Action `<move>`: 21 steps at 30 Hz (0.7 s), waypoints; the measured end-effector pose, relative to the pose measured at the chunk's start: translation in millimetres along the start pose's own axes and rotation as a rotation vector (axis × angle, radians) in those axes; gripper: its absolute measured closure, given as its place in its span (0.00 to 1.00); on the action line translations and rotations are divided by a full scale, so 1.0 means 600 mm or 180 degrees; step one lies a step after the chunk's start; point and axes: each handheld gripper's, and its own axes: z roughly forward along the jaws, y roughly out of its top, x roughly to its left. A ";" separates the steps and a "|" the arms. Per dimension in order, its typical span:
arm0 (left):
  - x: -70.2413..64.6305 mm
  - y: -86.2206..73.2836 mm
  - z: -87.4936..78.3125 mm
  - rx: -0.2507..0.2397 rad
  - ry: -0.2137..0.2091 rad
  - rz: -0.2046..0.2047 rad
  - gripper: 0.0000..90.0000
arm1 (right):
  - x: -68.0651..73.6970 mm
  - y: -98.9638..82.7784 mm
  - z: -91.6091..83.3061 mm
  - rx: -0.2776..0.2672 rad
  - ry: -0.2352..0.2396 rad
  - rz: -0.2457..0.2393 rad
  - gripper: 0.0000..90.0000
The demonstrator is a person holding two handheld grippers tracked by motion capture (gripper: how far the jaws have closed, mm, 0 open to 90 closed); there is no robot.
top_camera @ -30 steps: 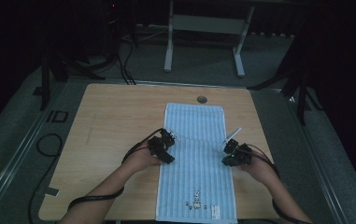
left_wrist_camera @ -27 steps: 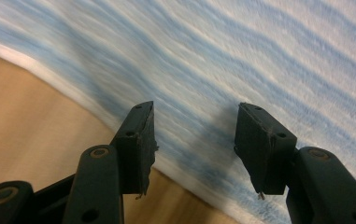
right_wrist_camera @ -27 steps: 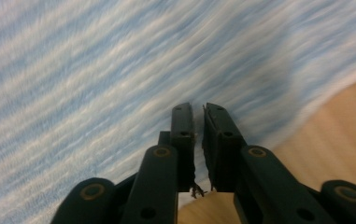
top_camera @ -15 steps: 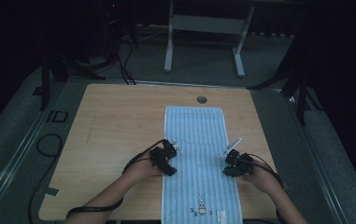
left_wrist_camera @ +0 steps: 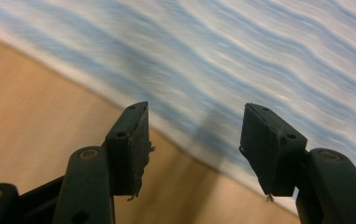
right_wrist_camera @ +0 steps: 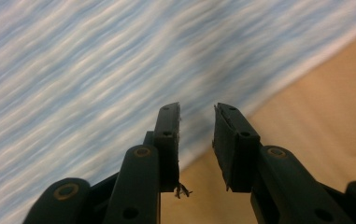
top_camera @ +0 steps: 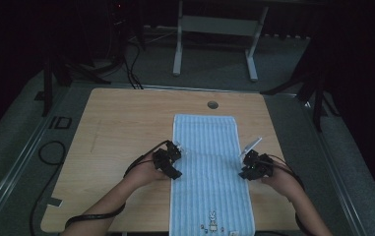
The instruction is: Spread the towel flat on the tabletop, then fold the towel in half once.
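- High view: a blue striped towel lies flat and lengthwise down the middle-right of the wooden surface, its near end at the front edge with a little printed figure on it. The left gripper sits right at the towel's left edge and the right gripper at its right edge, roughly level with each other, a hand behind each one.
- Left gripper view: jaws stand fairly wide with nothing between them, hanging over the towel's white-bordered edge where it meets the bare surface. Pretty blurry.
- Right gripper view: jaws have just been opening and now show a narrow gap, nothing caught in it. They point at the towel's edge, with the surface off to the right.
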 end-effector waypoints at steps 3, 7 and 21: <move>0.027 0.005 -0.002 0.0005 0.0042 -0.0107 0.47 | -0.026 0.010 -0.004 -0.0020 -0.0046 0.0107 0.78; 0.055 0.010 0.001 0.0023 0.0141 -0.0237 0.47 | -0.067 0.025 -0.002 -0.0005 -0.0099 0.0250 0.78; 0.126 0.051 0.021 0.0192 0.0457 -0.0604 0.47 | -0.137 0.083 0.048 0.0318 -0.0253 0.0449 0.75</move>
